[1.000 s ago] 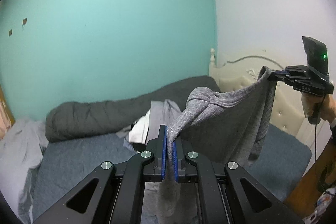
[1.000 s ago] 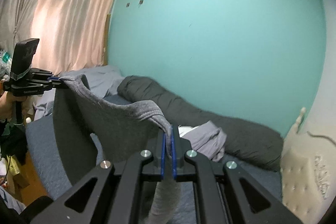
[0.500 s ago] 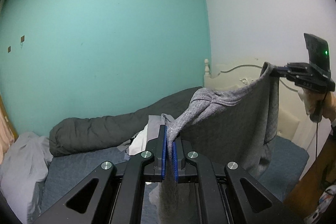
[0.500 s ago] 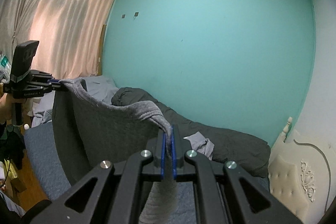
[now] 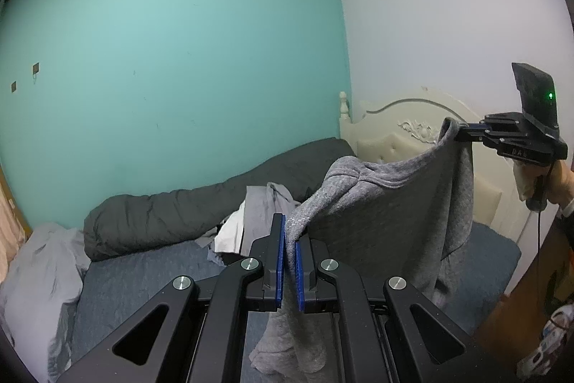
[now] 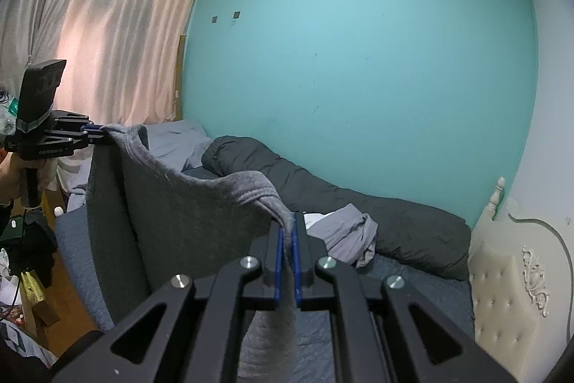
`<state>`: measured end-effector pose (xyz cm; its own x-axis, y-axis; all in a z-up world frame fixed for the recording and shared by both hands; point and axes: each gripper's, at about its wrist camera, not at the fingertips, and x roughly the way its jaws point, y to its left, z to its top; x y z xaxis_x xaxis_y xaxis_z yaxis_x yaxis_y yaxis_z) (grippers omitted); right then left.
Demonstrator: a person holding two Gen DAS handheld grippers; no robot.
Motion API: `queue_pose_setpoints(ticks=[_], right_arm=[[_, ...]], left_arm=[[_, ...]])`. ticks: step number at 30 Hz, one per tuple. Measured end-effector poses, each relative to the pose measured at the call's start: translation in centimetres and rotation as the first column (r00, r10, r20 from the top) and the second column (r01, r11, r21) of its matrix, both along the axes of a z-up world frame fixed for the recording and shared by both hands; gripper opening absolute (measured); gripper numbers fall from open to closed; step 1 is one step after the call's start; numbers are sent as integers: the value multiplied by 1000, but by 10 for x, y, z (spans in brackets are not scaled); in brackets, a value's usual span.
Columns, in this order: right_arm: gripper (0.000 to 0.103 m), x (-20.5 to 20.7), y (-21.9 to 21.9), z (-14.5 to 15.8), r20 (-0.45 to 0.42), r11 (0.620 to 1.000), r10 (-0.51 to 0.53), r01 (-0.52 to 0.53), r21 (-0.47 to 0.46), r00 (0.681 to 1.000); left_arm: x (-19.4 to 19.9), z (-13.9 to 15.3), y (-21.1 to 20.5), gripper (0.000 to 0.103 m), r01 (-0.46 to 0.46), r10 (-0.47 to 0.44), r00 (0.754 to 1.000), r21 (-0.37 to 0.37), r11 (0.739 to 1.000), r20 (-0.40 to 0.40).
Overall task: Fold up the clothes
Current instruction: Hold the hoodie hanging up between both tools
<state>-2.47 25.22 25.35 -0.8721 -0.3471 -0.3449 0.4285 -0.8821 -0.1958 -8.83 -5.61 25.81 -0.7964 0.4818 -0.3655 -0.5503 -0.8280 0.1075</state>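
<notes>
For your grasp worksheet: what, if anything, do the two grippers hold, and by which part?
Both hold one grey garment by its top edge: the left gripper pinches one end, the right gripper the other, cloth hanging between.

The blue-sheeted bed [image 5: 150,279] carries a long dark grey rolled duvet [image 5: 201,203] along its far edge, pale grey crumpled clothes [image 5: 251,218] at twelve o'clock and a light grey rumpled sheet [image 5: 39,261] at nine o'clock.
</notes>
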Motion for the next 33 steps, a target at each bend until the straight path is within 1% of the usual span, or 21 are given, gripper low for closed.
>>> queue_pose_setpoints(ticks=[4, 8, 16, 21, 27, 30, 33], right_arm=[[4, 15, -2, -1, 5, 1000, 15, -15, -10, 1000], [4, 28, -5, 3, 0, 1000, 15, -15, -8, 1000], [4, 53, -14, 29, -48, 1000, 12, -13, -4, 999], [4, 66, -16, 39, -68, 1000, 8, -8, -1, 998], [4, 62, -20, 32, -45, 1000, -3, 3, 1, 999], [4, 55, -23, 22, -21, 1000, -1, 1, 4, 1000], [4, 42, -24, 4, 17, 1000, -5, 5, 0, 1000]], left_arm=[[16, -4, -2, 5, 4, -4, 1000, -14, 1000, -3], [34, -2, -5, 5, 10, -11, 1000, -20, 1000, -18], [57, 24, -7, 5, 12, -13, 997, -13, 1000, -72], [66, 33, -14, 5, 16, -15, 996, 10, 1000, -83], [75, 29, -14, 5, 12, -11, 997, 13, 1000, -71], [69, 21, -16, 5, 4, -4, 999, 12, 1000, -52], [61, 7, -16, 5, 0, 0, 1000, 9, 1000, -24]])
